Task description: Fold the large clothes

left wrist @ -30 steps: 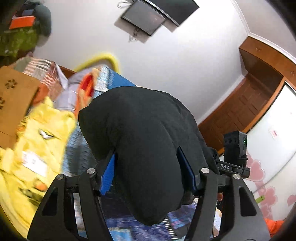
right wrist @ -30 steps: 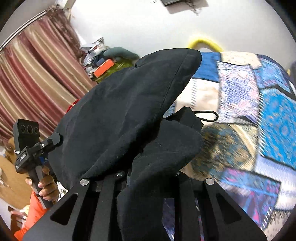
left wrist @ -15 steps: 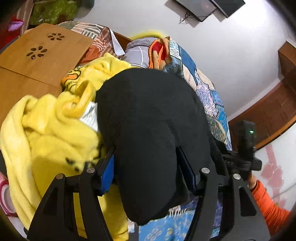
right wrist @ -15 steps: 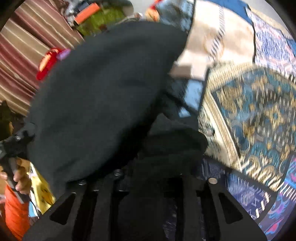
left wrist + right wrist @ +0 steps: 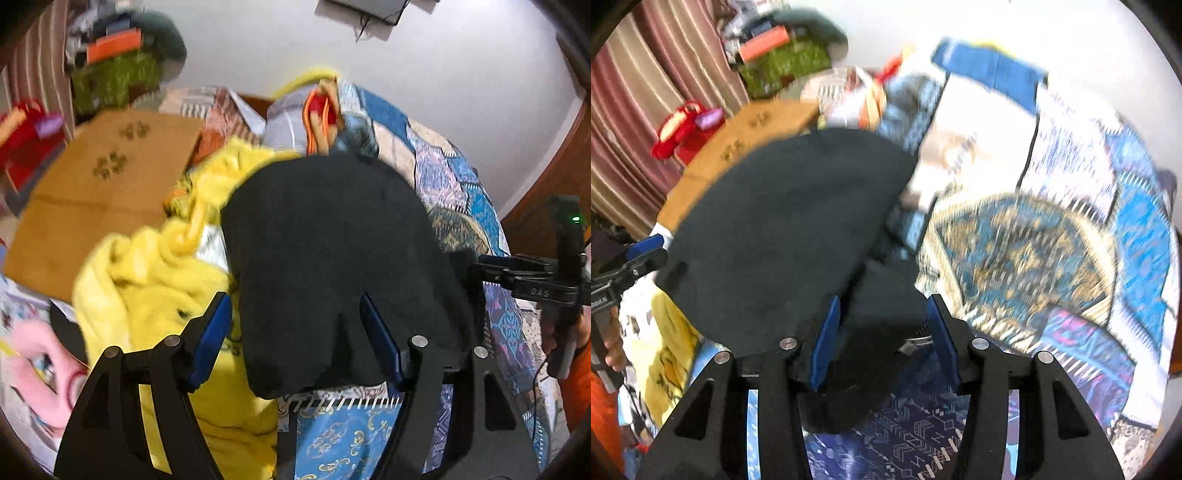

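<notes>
A large black garment [image 5: 332, 251] lies spread on the patterned bed quilt [image 5: 343, 439], seen also in the right wrist view [image 5: 783, 229]. My left gripper [image 5: 295, 328] is open, its blue pads [image 5: 212, 332] wide apart, with the garment's near edge lying loose between them. My right gripper [image 5: 882, 328] is open too, its blue pads [image 5: 827, 332] apart around a bunched black fold [image 5: 882, 321] that rests on the quilt [image 5: 1034, 258].
A yellow fleece garment [image 5: 147, 280] lies heaped left of the black one. A wooden folding table [image 5: 92, 192] stands further left. Pillows and clothes [image 5: 317, 110] pile at the bed's head by the white wall. The other hand's gripper [image 5: 546, 280] shows at right.
Both grippers have come down toward the bed and opened. The black garment, held up a second ago, now lies on the quilt and the pads stand apart.
</notes>
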`<state>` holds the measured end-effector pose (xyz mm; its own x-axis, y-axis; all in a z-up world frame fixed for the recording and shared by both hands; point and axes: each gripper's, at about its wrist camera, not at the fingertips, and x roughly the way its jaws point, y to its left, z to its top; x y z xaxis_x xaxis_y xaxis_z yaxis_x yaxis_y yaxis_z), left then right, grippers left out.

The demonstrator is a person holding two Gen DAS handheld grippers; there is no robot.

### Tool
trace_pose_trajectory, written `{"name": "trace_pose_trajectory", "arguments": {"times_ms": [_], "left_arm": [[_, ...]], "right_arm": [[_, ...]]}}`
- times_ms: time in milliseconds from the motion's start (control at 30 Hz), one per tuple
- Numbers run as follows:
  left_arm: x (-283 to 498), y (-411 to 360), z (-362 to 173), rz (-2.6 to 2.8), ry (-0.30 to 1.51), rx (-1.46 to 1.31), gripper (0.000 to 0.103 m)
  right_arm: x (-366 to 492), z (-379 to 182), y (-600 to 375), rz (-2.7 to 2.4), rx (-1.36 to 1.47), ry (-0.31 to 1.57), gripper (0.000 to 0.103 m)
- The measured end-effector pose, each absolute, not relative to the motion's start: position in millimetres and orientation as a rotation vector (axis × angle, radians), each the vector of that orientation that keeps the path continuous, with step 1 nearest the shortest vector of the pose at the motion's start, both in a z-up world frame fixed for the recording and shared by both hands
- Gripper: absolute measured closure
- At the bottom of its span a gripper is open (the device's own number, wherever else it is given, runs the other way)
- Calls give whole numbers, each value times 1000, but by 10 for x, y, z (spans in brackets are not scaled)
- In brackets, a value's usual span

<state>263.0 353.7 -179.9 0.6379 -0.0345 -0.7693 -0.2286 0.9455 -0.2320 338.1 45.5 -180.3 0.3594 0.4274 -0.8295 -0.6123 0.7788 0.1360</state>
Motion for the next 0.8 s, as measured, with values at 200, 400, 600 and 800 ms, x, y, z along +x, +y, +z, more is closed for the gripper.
{"name": "trace_pose_trajectory", "arguments": {"times_ms": [200,400,600,800], "left_arm": [[2778,3279,-1367,142,794,-166,32],[3156,3068,-1504,150,823,-94,32],[3367,2895,-2108,225,920,31,30],[3337,2758,-2117,267,921,69,30]], "right_arm": [[3284,-1513,711,739,-144,889,56],[3298,-1960,1077,736,-234,947,56],[3350,-2598,1049,716,-242,1096,51],[3320,-2467,856,696,-221,1117,51]]}}
